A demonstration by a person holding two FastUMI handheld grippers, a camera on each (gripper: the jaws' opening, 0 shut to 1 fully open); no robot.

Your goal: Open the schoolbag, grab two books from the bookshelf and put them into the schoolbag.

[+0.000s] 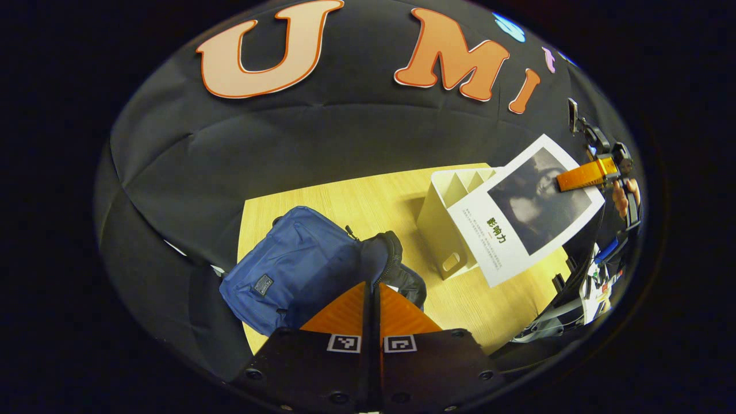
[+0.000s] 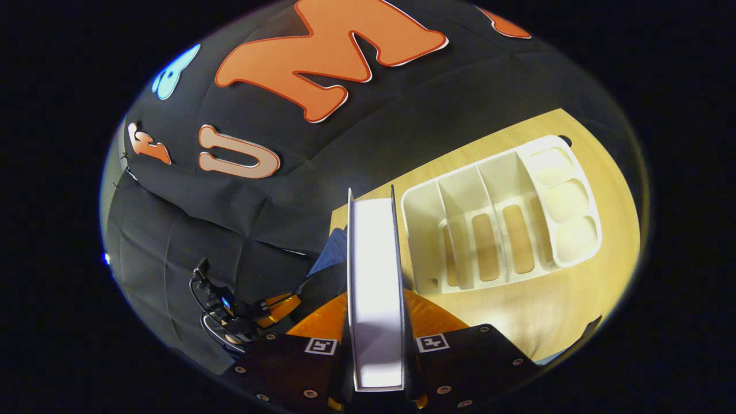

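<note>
Blue fabric schoolbag (image 1: 299,267) lies unzipped on the pale wooden bench (image 1: 368,201), just ahead of the left gripper (image 1: 372,302), whose jaws are pressed together. The left gripper view shows the white-covered book's (image 1: 526,210) photo face, held above the white slotted bookshelf (image 1: 445,230). The right gripper view shows its page edge pinched in the right gripper (image 2: 376,322) jaws.

I see light wood bench (image 1: 356,201) set against black cloth wall. Blue schoolbag (image 1: 293,267) lies on its left part, top flap open, dark lining showing. White bookshelf (image 1: 445,230) stands on bench near schoolbag, apart from it. From right gripper view I see bookshelf (image 2: 500,213) compartments empty, wood visible through floor slots.
</note>
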